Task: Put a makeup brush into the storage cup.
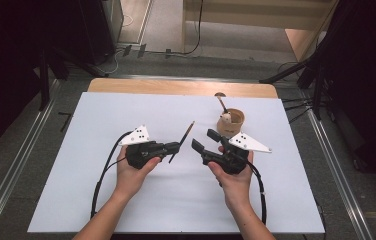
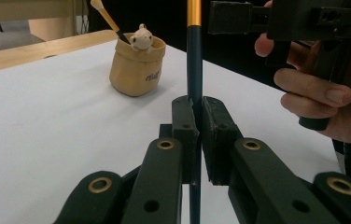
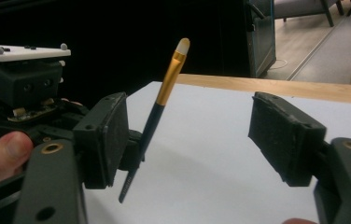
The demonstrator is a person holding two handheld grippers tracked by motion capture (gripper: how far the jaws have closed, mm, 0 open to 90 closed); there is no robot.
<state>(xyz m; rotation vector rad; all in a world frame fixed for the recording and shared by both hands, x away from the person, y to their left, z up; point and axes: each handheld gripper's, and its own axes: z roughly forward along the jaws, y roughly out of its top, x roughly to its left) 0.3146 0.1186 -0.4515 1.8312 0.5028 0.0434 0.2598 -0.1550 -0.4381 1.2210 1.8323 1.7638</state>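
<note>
Left tongs clench a brush; right tongs gape wide beside it.

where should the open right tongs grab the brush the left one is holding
Take the brush on its dark handle just above the left tongs, below the gold ferrule. It stands tilted and free there. Bring the right tongs, jaws wide open, in from the side, clear of the bristles.

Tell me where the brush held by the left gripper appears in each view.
High view: brush at centre, slanting up from the left gripper.
Left gripper view: upright at centre, clamped between the jaws.
Right gripper view: left of centre, tilted, tip upward.
Shared landmark: the white table.
</note>
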